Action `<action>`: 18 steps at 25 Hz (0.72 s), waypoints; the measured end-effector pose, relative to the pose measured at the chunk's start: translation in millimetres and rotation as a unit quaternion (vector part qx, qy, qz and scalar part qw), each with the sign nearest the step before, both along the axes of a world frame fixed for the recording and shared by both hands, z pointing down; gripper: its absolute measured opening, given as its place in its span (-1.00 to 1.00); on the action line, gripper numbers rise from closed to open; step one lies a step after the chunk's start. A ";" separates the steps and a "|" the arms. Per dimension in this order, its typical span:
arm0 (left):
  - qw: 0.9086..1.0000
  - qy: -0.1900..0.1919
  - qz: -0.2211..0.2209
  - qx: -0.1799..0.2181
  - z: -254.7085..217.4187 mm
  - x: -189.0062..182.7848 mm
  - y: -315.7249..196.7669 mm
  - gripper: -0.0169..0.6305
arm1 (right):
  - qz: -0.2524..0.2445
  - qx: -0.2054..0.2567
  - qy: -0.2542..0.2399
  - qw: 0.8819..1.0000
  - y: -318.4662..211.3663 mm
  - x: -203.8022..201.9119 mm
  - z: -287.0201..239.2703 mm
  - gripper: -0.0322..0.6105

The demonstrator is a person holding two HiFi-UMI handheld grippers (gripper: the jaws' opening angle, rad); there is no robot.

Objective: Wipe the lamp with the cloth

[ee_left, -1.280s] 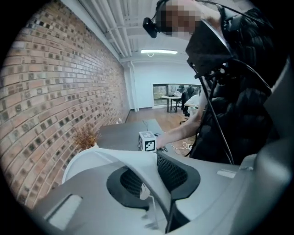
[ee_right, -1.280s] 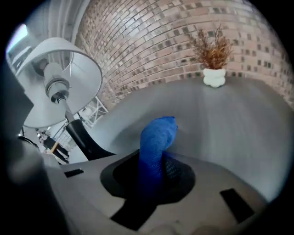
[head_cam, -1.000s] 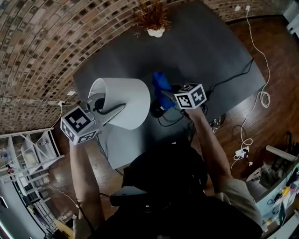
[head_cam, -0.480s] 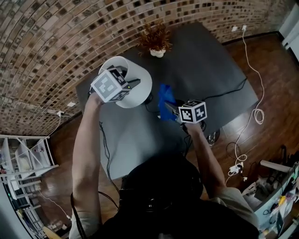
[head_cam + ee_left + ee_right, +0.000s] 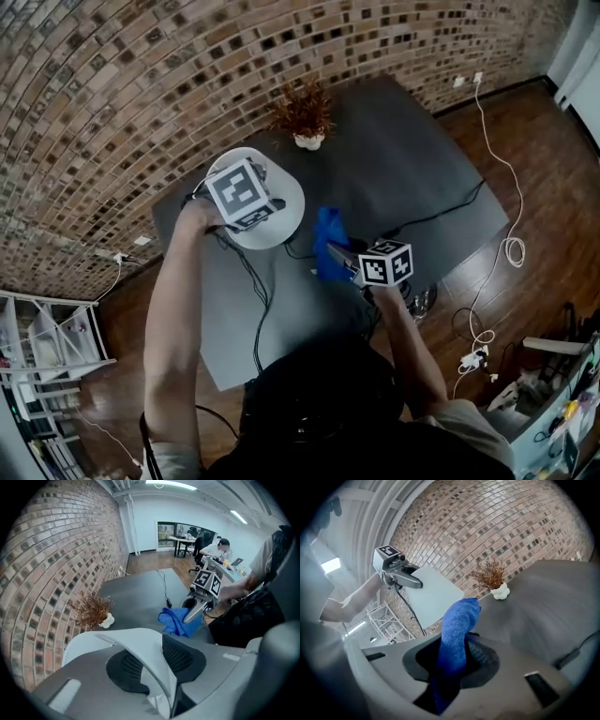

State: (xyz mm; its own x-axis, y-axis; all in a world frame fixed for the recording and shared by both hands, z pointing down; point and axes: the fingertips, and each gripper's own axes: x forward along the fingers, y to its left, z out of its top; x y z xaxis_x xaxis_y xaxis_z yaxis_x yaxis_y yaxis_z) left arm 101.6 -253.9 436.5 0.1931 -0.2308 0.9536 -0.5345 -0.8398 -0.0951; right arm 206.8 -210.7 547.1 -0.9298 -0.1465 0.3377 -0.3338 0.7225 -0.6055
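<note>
The lamp's white shade (image 5: 284,204) stands upright on the grey table (image 5: 412,159), seen from above. My left gripper (image 5: 249,214) points steeply down onto the shade's near rim. In the left gripper view the rim (image 5: 93,644) runs between the pads of that gripper (image 5: 152,663); its jaws have just been opening and stand loose around the rim. My right gripper (image 5: 339,253) is shut on the blue cloth (image 5: 328,236), which hangs just right of the shade without touching it. The cloth (image 5: 457,630) rises out of the right gripper (image 5: 452,663), with the shade (image 5: 433,595) beyond it.
A dried plant in a small white pot (image 5: 305,120) stands at the table's far edge. A black cord (image 5: 258,300) runs from the lamp over the near edge. Cables (image 5: 506,248) lie on the wooden floor at right, and a white shelf (image 5: 47,347) stands at left.
The left gripper has swung the shade from lying tilted on its side to upright, moving it away from me. The right gripper with the cloth has risen a little.
</note>
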 end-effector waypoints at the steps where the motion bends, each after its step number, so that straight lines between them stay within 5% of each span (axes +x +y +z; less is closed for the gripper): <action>1: 1.000 -0.010 0.006 -0.002 0.2 -0.8 2.9 -0.60 | -0.001 0.001 -0.003 1.000 1.4 0.0 -2.1 -0.64; 3: 0.999 -0.023 0.021 -0.006 1.6 1.7 7.6 -0.57 | -0.002 0.002 -0.008 1.000 2.9 -1.1 -6.3 -0.64; 6: 0.997 -0.047 0.048 -0.025 6.8 4.2 17.9 0.02 | -0.002 0.006 -0.017 1.000 5.1 -5.9 -14.9 -0.64; 8: 0.997 -0.049 0.053 -0.030 5.8 -0.6 22.7 0.15 | -0.002 0.011 -0.023 1.000 6.3 -8.4 -21.7 -0.64; 14: 0.997 0.059 0.043 -0.017 -31.9 2.8 30.9 0.20 | 0.005 0.018 -0.029 0.999 4.5 -1.7 -30.1 -0.64; 18: 0.992 0.117 0.022 0.036 -66.7 -11.5 35.9 0.07 | 0.033 0.012 -0.046 0.998 -4.0 16.2 -34.8 -0.64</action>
